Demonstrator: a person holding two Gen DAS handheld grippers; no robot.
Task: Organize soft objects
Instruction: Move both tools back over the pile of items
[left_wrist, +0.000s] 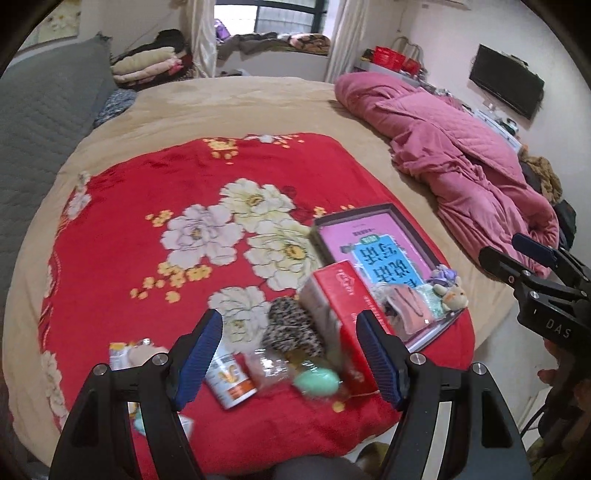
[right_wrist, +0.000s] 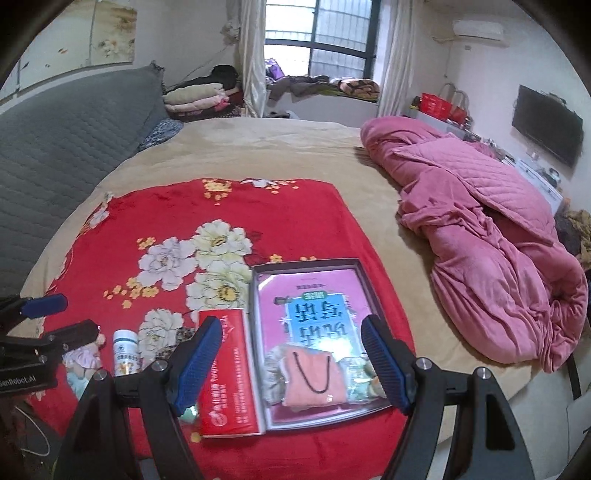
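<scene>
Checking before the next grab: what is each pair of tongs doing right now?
Left tongs: open, holding nothing.
Right tongs: open, holding nothing.

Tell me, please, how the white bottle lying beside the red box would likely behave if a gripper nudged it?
The white bottle is a round cylinder lying on its side, so it would probably roll. The plush red blanket under it should slow it. It looks like rigid plastic, so unlikely to deform.

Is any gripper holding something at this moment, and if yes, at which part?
Nothing is held. The left gripper and the right gripper both hang open above the red floral blanket, with nothing between the jaws.
</scene>
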